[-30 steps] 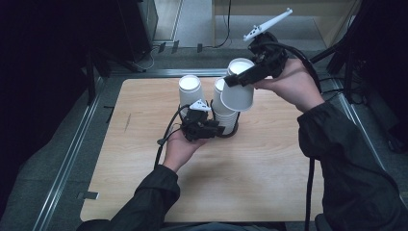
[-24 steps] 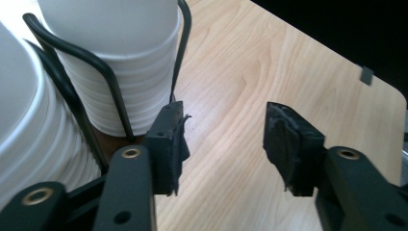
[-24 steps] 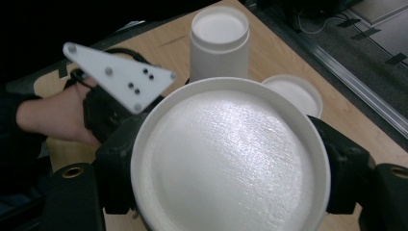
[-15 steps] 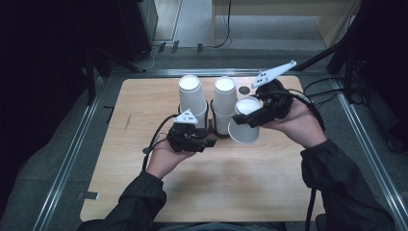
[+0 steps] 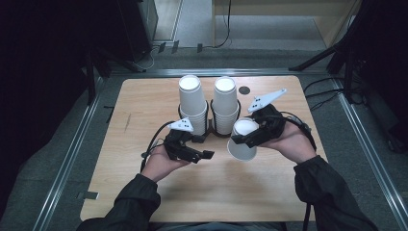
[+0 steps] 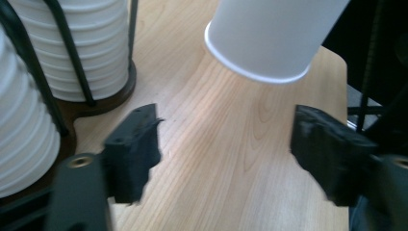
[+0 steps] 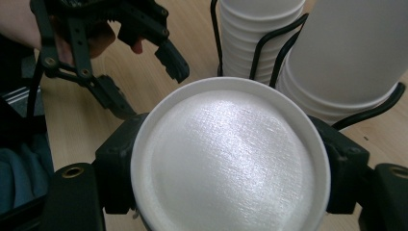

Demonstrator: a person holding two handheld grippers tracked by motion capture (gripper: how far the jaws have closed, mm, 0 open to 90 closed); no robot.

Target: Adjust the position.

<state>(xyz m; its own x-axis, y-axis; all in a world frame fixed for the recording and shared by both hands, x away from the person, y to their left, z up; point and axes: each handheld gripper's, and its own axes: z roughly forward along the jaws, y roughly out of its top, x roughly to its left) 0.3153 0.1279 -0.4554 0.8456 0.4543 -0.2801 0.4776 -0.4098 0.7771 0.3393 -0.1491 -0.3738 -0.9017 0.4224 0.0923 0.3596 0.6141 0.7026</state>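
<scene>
Nearest the bottom of the high view, the person's 2 forearms come in, and the left tool [image 5: 206, 155] sits low and left of centre with its jaws wide apart and nothing between them; they have just been opening. In the left gripper view only bare desk [image 6: 226, 144] lies between those jaws, so this hand is free to steady things.

Just right of centre, the right tool [image 5: 240, 139] clamps an upturned white paper cup [image 5: 242, 140], base up, mouth facing down and tilted toward the left hand. In the right gripper view the 2 jaws press on opposite sides of the cup near its base, filling the lower middle of the frame.

Good practice now, I'd say: level the cup so the rim meets the wood all round, lower gently, ease the squeeze only once it sits flat, since thin paper dents.

Farther up, at the upper centre, the wire rack [image 5: 210, 120] carries 2 stacks of cups [image 5: 192, 98], close behind. Keep the cup clear of them.
</scene>
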